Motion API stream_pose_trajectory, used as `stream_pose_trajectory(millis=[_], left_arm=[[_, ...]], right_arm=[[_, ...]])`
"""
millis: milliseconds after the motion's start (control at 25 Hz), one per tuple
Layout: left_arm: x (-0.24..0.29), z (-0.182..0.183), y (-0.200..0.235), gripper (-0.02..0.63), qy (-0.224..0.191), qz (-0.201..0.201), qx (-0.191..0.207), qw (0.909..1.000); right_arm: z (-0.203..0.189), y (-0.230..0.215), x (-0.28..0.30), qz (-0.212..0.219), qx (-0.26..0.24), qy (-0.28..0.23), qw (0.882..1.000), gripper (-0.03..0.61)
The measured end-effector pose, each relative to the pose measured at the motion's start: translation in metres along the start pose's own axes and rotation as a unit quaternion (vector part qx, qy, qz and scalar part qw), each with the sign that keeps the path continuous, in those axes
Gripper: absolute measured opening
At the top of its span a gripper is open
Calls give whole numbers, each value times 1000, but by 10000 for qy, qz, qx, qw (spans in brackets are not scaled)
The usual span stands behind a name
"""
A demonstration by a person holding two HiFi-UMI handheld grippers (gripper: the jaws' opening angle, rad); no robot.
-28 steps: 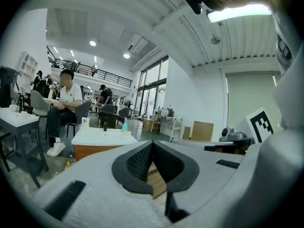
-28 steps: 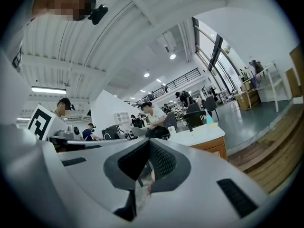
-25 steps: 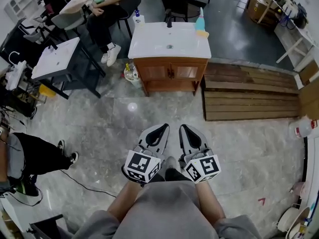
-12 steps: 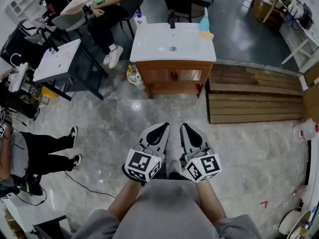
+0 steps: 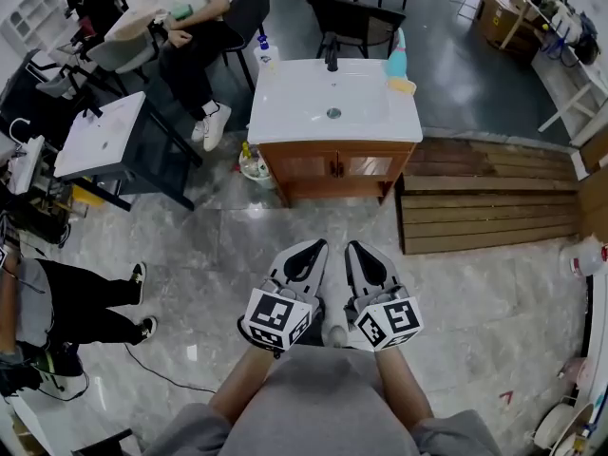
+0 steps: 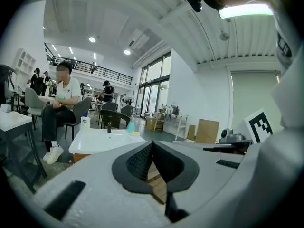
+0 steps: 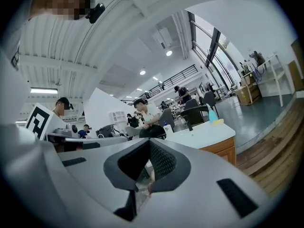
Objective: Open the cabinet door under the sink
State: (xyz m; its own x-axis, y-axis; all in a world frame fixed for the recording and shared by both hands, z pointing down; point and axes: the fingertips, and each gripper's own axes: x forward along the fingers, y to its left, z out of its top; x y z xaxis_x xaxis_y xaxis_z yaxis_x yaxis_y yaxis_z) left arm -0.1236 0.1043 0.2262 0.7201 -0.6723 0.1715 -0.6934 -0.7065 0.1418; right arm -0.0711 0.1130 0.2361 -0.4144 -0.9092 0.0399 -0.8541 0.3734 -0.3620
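A white sink (image 5: 334, 100) tops a brown wooden cabinet whose two doors (image 5: 335, 167) are both closed, seen at the top middle of the head view. It also shows in the left gripper view as the sink (image 6: 104, 139) and in the right gripper view as the cabinet (image 7: 219, 147). My left gripper (image 5: 310, 247) and right gripper (image 5: 359, 248) hang side by side over the grey floor, well short of the cabinet. Both are shut with nothing between the jaws.
A wooden pallet platform (image 5: 494, 198) lies right of the cabinet. A black table with a white sink (image 5: 100, 136) stands to the left, and a seated person (image 5: 195, 17) is behind it. Another person's legs (image 5: 85, 302) are at the left. Bottles (image 5: 252, 164) stand by the cabinet's left foot.
The cabinet and sink have grown slightly nearer and shifted right in the head view as I walk toward them. Both grippers keep their place, shut.
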Motion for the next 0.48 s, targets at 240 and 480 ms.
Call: stream_pose_trajectory(millis=[240,480], left_arm=[[37,7,61,8,87,-56,-126,9999],[71,2,101,8,249,-292,-346,9987]], right_arm=[[1,-14,67,-137,-11,137,9998,9],[-3,-33,116,-369,-21,303,9989,9]])
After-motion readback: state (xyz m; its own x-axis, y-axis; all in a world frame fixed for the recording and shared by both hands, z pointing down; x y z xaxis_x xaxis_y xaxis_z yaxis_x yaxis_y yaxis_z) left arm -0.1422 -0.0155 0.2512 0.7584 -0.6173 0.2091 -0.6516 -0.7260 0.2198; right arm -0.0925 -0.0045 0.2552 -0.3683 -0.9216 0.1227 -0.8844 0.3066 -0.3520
